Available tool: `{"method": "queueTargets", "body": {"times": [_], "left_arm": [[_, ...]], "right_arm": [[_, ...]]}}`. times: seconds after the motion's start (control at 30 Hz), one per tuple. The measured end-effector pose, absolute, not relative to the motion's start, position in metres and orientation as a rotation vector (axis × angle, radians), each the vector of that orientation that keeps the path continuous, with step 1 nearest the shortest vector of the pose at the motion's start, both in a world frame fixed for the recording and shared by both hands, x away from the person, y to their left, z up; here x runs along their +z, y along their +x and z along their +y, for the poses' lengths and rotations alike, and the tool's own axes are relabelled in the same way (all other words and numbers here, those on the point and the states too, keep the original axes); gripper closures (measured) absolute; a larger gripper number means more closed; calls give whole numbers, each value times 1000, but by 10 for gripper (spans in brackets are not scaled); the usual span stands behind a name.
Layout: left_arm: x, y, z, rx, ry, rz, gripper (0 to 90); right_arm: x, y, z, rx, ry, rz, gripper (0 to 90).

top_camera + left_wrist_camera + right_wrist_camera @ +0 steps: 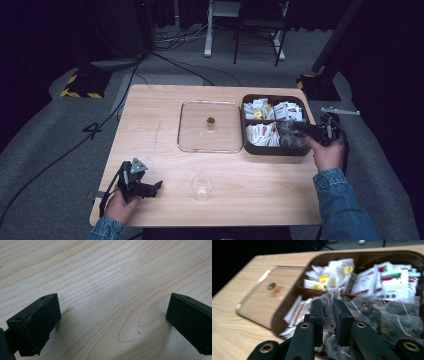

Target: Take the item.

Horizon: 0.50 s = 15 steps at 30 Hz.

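While the wooden table (165, 145) carries a clear lid (210, 126) and a brown compartment box (273, 149), the right gripper (329, 312) sits clamped on a clear packet (327, 305) in the box's near right compartment; the packet's contents are blurred. A small clear cup (201, 185) stands near the front edge. The left gripper (112, 315) rests with jaws wide apart over bare wood.
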<state>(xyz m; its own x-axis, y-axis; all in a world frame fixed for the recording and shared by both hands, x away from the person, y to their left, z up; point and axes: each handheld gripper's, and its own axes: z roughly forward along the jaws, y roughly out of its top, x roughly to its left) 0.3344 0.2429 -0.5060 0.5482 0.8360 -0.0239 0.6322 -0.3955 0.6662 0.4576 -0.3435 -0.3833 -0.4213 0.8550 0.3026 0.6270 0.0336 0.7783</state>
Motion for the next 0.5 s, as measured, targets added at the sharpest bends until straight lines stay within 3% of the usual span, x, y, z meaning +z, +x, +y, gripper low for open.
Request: {"method": "queueTargets", "body": {"times": [0.5], "left_arm": [[-506, 334, 243, 419, 2157, 1177, 1]], "right_arm": [[-357, 424, -326, 1368, 1340, 2083, 795]]}}
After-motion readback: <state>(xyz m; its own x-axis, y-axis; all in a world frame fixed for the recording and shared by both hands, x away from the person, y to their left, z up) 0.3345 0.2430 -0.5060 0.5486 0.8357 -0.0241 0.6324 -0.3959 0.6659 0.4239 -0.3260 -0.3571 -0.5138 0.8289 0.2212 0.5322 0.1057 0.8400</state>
